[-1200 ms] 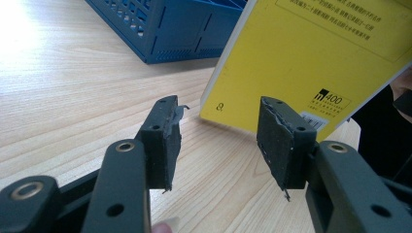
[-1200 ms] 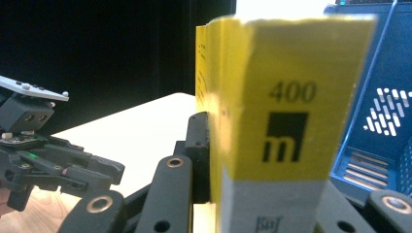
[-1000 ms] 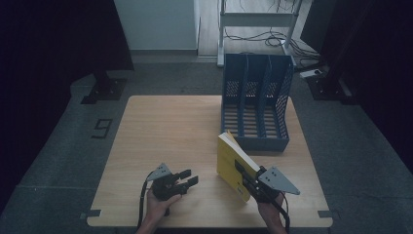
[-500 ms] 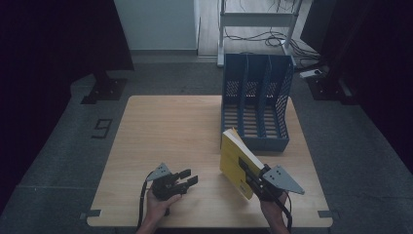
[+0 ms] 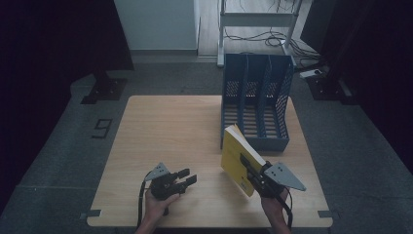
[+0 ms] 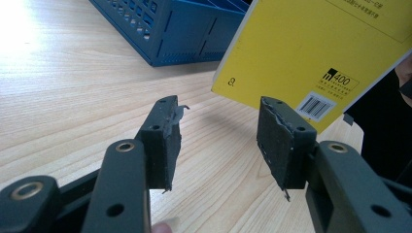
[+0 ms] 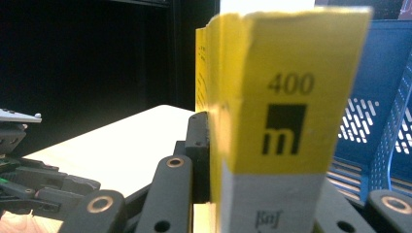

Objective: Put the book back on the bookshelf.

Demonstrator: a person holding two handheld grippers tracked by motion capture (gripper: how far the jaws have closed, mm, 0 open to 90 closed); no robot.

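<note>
Meanwhile, right tool (image 5: 254,171) upright with yellow book (image 5: 237,156), left tool (image 5: 183,177) idle.

A light wooden table (image 5: 160,126) stands on a grey speckled floor (image 5: 58,146), which bears a dark marking shaped like a nine (image 5: 102,128) just beside the table's left edge. Beyond the table, a white wall panel (image 5: 156,24) catches the light, while both sides of the room lie in deep shadow. A pale metal rack (image 5: 255,17) stands behind, with loose cables (image 5: 287,46) trailing near its foot.
</note>
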